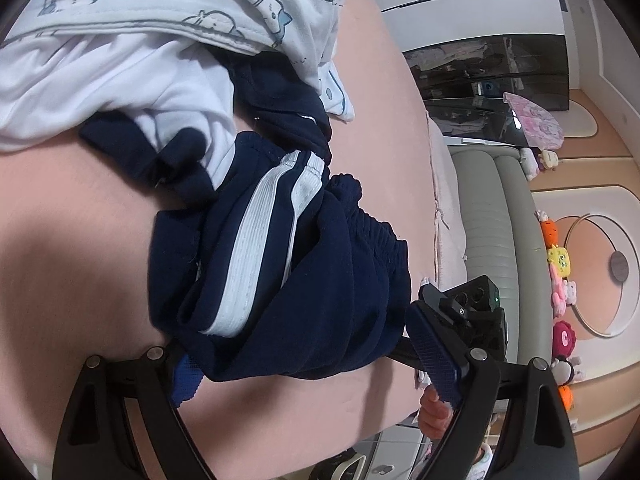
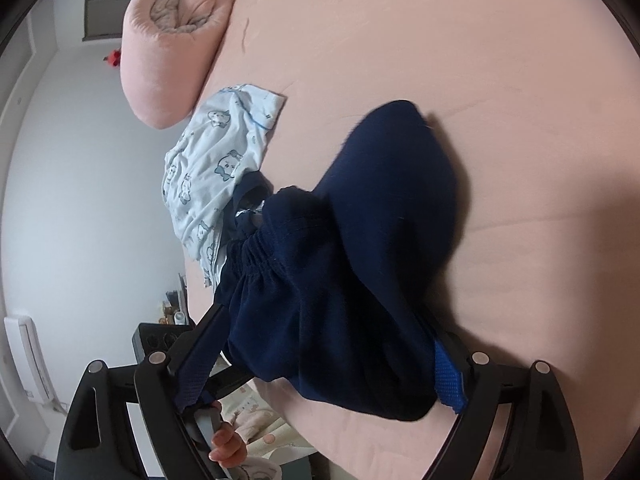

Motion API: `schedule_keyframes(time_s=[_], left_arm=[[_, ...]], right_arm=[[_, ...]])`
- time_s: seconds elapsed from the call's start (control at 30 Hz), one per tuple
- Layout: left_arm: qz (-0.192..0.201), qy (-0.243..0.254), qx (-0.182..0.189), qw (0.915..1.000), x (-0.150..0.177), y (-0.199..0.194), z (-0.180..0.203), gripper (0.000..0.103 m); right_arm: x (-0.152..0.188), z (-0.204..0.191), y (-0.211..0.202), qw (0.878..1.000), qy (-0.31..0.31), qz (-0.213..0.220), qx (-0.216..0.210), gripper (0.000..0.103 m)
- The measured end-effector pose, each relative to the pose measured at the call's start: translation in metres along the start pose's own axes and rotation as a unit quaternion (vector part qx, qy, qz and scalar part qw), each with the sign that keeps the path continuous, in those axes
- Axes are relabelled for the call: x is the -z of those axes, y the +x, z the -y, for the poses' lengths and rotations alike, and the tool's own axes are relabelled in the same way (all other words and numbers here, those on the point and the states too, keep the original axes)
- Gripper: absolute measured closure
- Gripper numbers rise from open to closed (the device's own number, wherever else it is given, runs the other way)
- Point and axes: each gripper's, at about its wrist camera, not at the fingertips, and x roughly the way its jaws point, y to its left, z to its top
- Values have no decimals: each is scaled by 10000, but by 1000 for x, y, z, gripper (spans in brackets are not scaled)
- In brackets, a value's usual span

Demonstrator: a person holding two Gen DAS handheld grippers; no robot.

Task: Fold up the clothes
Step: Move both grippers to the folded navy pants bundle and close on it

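Navy shorts (image 1: 320, 280) with white side stripes lie bunched on the pink bed sheet (image 1: 80, 260), elastic waistband toward the right. My left gripper (image 1: 304, 356) stands open around their near edge; the cloth covers its left pad, while its right pad (image 1: 436, 352) is bare. In the right wrist view the same shorts (image 2: 360, 260) fill the gap of my right gripper (image 2: 328, 344), whose jaws stand wide and do not pinch the fabric. Part of the right gripper's body (image 1: 472, 312) shows beside the shorts.
A white shirt with navy trim (image 1: 120, 80) and a pale blue printed garment (image 1: 160, 0) (image 2: 212, 168) lie just beyond the shorts. A rolled pink quilt (image 2: 168, 40) sits at the far end. Bare sheet (image 2: 440, 40) spreads to the right. Plush toys (image 1: 560, 272) line a shelf past the bed edge.
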Motion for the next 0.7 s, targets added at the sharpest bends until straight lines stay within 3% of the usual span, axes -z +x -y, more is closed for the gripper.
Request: schedule_keyframes(time_s=[0.17, 0.43, 0.6, 0.7], left_arm=[[48, -100, -24, 9999, 1, 3, 4, 1], [137, -458, -52, 9988, -1, 8, 3, 0], [213, -937, 306, 9949, 2, 4, -15, 0], [291, -925, 481, 9941, 6, 1, -20, 0]], right_arm=[[-3, 3, 2, 9998, 1, 17, -222, 12], [-11, 5, 8, 9962, 217, 88, -840, 12], [-9, 8, 7, 9948, 65, 110, -1008, 13], [-7, 7, 7, 9944, -44, 165, -1039, 13]])
